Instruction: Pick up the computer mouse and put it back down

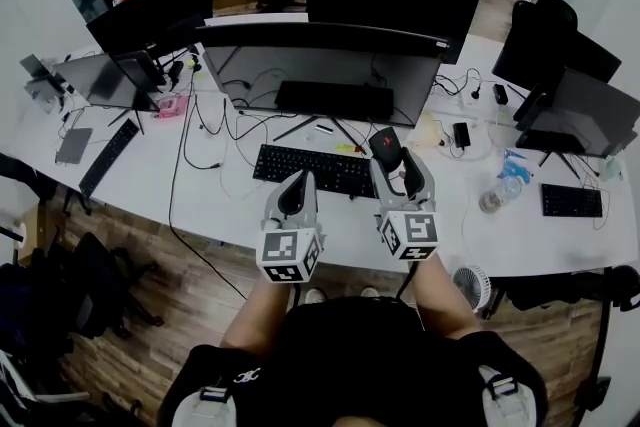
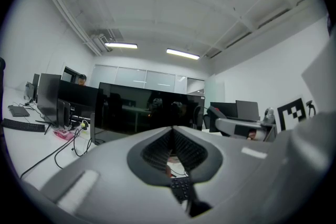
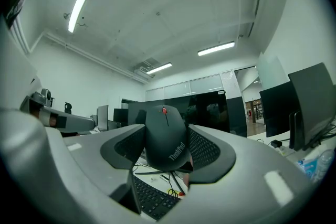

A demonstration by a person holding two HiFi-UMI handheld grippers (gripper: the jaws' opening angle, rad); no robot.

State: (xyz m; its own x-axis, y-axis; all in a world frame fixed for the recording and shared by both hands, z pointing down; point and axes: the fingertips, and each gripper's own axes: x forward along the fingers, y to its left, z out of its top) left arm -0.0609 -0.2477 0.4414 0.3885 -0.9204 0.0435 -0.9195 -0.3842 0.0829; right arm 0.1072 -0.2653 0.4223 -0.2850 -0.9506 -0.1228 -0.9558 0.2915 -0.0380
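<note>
A black computer mouse (image 3: pixel 167 138) with a red scroll wheel is clamped between my right gripper's (image 3: pixel 167 145) jaws and held up in the air, its nose pointing away from the camera. In the head view the mouse (image 1: pixel 385 147) pokes out beyond the right gripper (image 1: pixel 396 158), above the desk to the right of the black keyboard (image 1: pixel 312 170). My left gripper (image 1: pixel 297 187) hovers beside it over the keyboard's near edge. Its jaws (image 2: pixel 172 152) are closed together with nothing between them; only a sliver of keyboard shows through the gap.
A wide dark monitor (image 1: pixel 325 67) stands behind the keyboard on the white desk (image 1: pixel 200 195), with cables trailing left. A water bottle (image 1: pixel 497 193), a second keyboard (image 1: pixel 571 201) and more monitors (image 1: pixel 580 110) sit to the right. A small fan (image 1: pixel 471 285) hangs at the desk's front edge.
</note>
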